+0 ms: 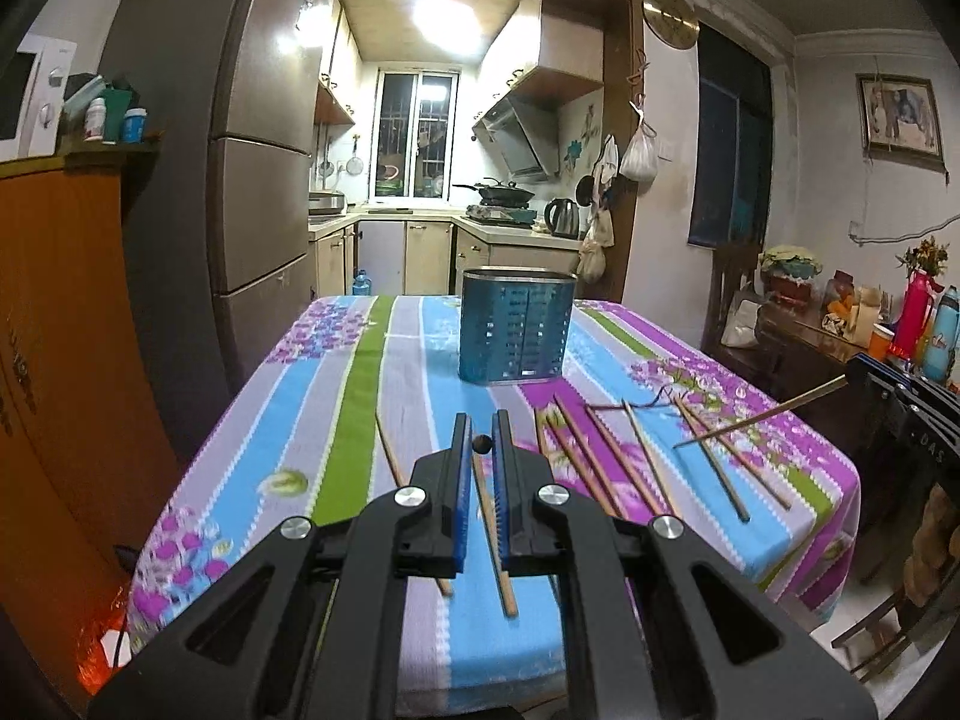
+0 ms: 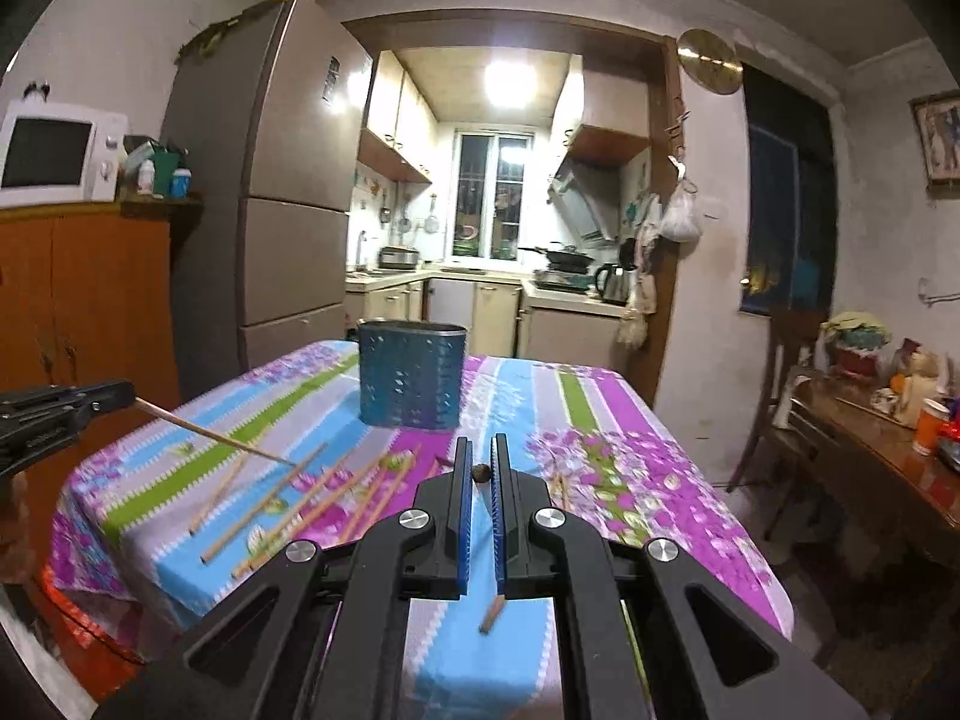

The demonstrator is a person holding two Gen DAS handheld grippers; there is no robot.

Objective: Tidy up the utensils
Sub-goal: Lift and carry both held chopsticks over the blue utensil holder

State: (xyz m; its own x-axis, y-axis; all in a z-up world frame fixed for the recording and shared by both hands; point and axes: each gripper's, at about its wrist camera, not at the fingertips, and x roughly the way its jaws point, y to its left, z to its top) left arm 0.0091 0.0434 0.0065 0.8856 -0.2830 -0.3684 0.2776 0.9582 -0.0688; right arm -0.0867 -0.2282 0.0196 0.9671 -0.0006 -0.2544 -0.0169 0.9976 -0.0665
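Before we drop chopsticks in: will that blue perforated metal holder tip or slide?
The blue perforated metal utensil holder is empty, thin-walled and tall, so probably light and tippable. It stands on the striped floral tablecloth, so it may slide if nudged.

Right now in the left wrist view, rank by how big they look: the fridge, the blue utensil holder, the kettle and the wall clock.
1. fridge
2. blue utensil holder
3. and 4. kettle and wall clock look about alike; unranked.
Apparent size only: the holder stands nearer the camera.
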